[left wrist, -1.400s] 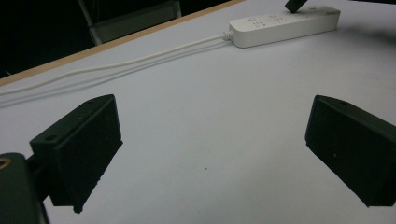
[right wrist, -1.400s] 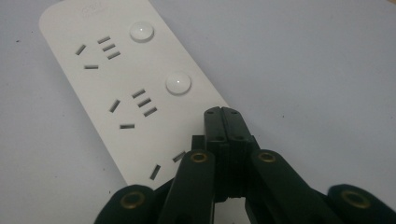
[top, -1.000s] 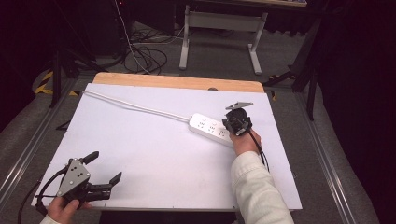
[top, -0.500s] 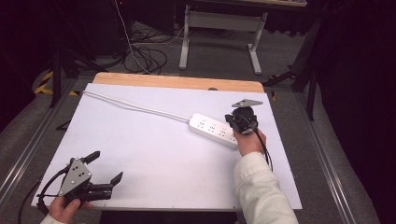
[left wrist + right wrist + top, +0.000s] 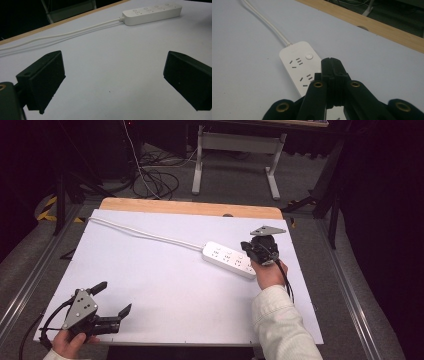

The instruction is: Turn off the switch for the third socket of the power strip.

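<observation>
A white power strip (image 5: 230, 259) lies on the white table top (image 5: 165, 285), right of centre, with its white cable (image 5: 145, 235) running to the far left. My right gripper (image 5: 252, 251) hovers over the strip's near right end, jaws shut together with nothing between them. In the right gripper view the closed jaws (image 5: 333, 65) stand above the power strip (image 5: 298, 63) next to its round switch. My left gripper (image 5: 114, 299) rests at the table's near left corner, open and empty. The left gripper view has the power strip (image 5: 152, 13) far ahead between the spread fingers (image 5: 45, 75).
A wooden table edge (image 5: 190, 208) runs along the far side. Beyond it stand a grey desk frame (image 5: 235, 155) and loose black cables (image 5: 155, 177) on the floor. Metal rails (image 5: 30, 285) flank the table.
My right gripper has lifted a little and shifted right along the power strip, toward its near end. The left gripper has stayed where it was.
</observation>
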`<state>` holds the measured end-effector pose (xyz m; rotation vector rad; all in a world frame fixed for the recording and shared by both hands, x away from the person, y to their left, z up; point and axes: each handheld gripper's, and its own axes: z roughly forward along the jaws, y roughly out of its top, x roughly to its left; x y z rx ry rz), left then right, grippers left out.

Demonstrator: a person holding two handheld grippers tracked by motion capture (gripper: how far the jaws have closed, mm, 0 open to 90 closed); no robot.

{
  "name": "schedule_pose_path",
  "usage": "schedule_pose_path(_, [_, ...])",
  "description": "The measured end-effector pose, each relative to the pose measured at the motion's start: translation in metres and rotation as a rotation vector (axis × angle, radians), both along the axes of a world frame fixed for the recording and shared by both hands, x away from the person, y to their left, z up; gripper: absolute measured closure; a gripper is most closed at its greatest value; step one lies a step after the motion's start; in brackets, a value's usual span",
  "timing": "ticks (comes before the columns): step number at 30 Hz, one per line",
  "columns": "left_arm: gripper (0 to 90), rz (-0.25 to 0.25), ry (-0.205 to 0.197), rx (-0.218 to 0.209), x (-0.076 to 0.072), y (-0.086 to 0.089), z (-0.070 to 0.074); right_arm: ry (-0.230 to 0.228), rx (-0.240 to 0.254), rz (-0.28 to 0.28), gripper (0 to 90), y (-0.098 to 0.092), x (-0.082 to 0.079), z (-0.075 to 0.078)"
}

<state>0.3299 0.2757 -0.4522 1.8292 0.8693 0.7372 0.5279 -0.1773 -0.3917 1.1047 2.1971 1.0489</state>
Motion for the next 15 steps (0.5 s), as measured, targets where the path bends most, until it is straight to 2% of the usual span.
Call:
schedule_pose_path(2, [4.2,0.0,-0.001,0.001,0.0,0.0,0.0,-0.005,0.008,0.003,90.0,-0.001,-0.002,0.002])
schedule_pose_path(5, [4.2,-0.003,-0.001,0.005,0.0,0.0,0.0,-0.015,0.031,0.009,79.1,-0.003,-0.006,0.005])
schedule_pose_path(10, [4.2,0.0,0.0,-0.001,0.0,0.0,0.0,-0.042,0.069,0.025,70.4,-0.006,-0.015,0.012])
schedule_pose_path(15, [4.2,0.0,-0.003,0.006,0.0,0.0,0.0,-0.053,0.102,0.056,57.5,-0.012,-0.025,0.018])
